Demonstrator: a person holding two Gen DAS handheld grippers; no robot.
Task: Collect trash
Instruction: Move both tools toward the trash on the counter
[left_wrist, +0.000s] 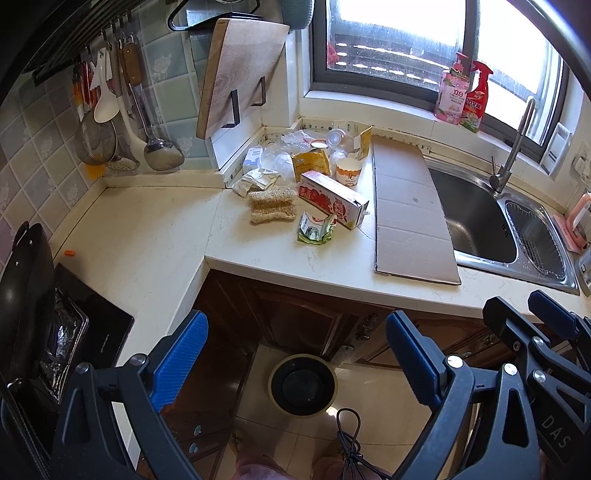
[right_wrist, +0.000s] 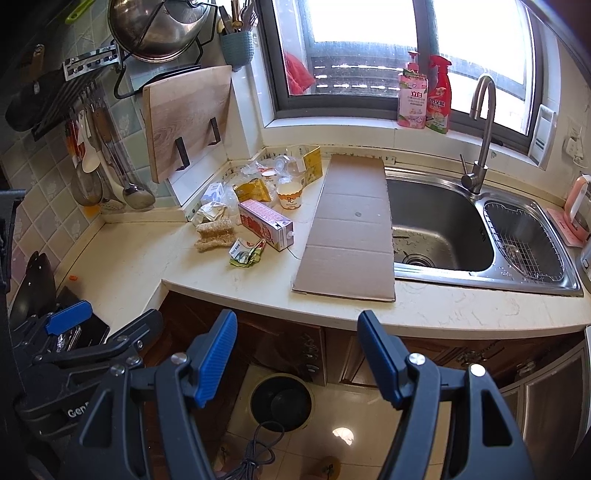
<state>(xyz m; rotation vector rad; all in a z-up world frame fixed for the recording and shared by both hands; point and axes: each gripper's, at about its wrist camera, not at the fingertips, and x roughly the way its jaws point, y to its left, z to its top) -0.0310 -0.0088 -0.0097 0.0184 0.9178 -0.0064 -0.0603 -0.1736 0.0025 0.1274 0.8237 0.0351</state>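
Wide bare counter (left_wrist: 147, 236) on the left, nothing between its front edge and the trash heap (left_wrist: 303, 162) in the corner. A scrub sponge (left_wrist: 272, 205), a crushed wrapper (left_wrist: 316, 230) and a milk carton (left_wrist: 332, 199) guard the heap's near side. Right of them a cardboard sheet (left_wrist: 410, 210) lies flat, overhanging the sink (right_wrist: 439, 221). Overhead, a leaning cutting board (left_wrist: 240, 74) and hanging utensils (left_wrist: 122, 110) crowd the wall. Below, the floor bin (right_wrist: 280, 402) stands open before the cabinet doors (left_wrist: 295, 321), a cable (right_wrist: 258, 443) trailing near it.
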